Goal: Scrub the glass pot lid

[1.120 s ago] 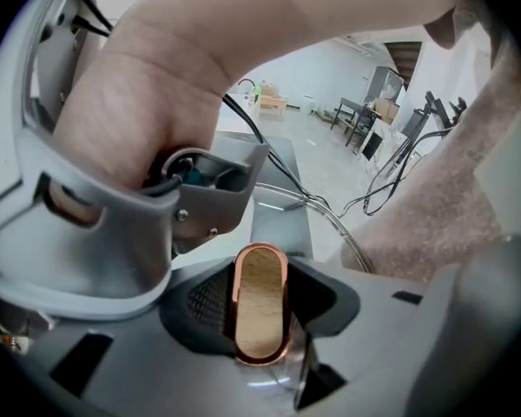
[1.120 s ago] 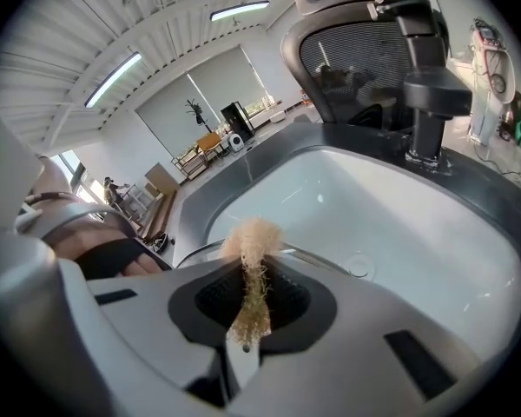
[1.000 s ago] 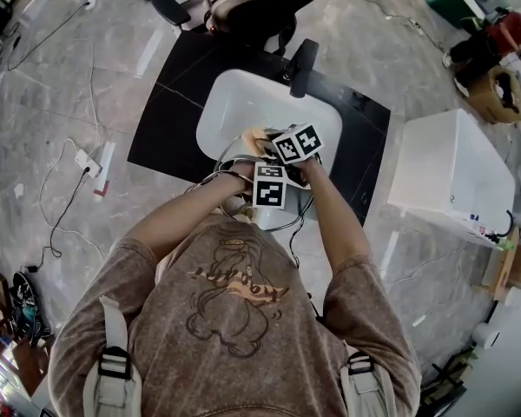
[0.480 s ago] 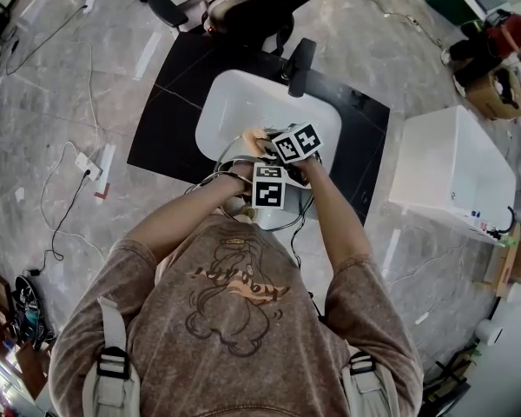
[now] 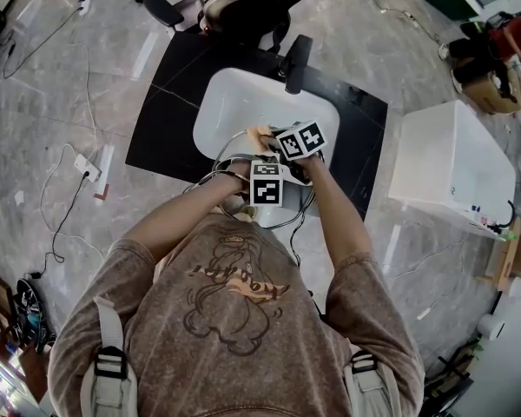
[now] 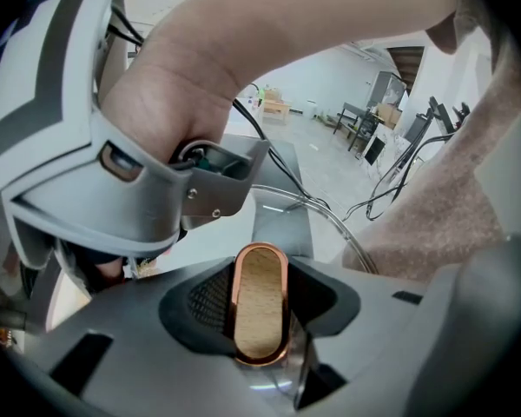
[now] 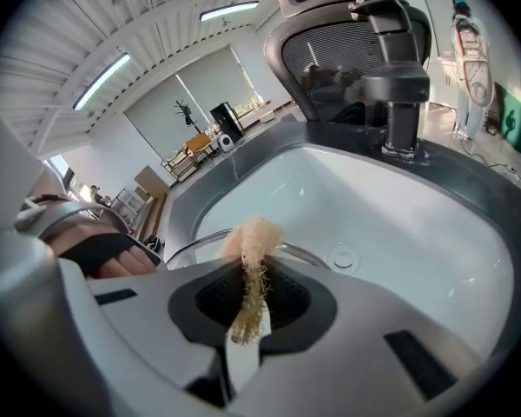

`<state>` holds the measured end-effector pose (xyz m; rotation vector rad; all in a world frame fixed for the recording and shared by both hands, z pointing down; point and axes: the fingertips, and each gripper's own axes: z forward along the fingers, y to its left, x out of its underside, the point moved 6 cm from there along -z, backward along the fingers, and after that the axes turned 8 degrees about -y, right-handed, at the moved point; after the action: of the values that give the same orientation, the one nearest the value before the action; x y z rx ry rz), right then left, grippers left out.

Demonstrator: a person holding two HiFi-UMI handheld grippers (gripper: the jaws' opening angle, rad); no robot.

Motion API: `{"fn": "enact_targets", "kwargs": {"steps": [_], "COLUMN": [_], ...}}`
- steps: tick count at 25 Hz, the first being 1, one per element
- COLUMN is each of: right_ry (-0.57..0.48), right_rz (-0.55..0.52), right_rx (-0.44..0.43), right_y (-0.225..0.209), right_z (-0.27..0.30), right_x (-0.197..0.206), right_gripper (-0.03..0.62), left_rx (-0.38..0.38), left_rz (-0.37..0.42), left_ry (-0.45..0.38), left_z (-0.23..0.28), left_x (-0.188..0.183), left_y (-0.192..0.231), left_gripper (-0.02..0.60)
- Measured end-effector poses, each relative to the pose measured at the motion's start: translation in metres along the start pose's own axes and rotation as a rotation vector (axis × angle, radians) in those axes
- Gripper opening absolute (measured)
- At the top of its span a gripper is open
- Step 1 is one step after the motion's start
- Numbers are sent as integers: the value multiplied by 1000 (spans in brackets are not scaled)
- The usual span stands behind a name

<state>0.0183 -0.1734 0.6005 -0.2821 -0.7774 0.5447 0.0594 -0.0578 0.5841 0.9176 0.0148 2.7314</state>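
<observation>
My left gripper (image 6: 259, 307) is shut on the wooden, copper-rimmed knob (image 6: 259, 298) of the glass pot lid (image 6: 330, 224), whose clear disc and metal rim run up to the right. My right gripper (image 7: 247, 307) is shut on a tan fibrous scrubber (image 7: 252, 254), its frayed tip poking over the lid's rim (image 7: 191, 243). In the head view both grippers, left gripper (image 5: 267, 183) and right gripper (image 5: 297, 142), are held close together over the near edge of the white sink (image 5: 234, 102), with the scrubber (image 5: 257, 134) against the lid (image 5: 234, 150).
A black faucet (image 7: 398, 102) stands at the sink's far rim, and a drain (image 7: 342, 256) sits in the basin. The sink is set in a black counter (image 5: 165, 111). An office chair (image 5: 243, 3) is behind it. A white box (image 5: 447, 172) stands to the right; cables trail over the floor.
Both grippers have stayed together over the sink's near edge, with only a slight shift; the holds on the lid knob and the scrubber are unchanged.
</observation>
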Motion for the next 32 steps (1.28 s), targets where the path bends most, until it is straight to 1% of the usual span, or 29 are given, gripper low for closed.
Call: {"fn": "enact_targets", "kwargs": {"steps": [19, 32], "right_ry": [-48, -115], "right_rz": [62, 144], "right_rx": [57, 128], "right_y": [-14, -24], "right_z": [-16, -36], "right_x": [12, 28], "right_gripper": [49, 49], "left_rx": [0, -5], "left_rz": [-2, -13], "left_ry": [-6, -16], "left_z": [1, 0], "left_x": [1, 3], "left_y": [0, 0], "left_gripper": [180, 181]}}
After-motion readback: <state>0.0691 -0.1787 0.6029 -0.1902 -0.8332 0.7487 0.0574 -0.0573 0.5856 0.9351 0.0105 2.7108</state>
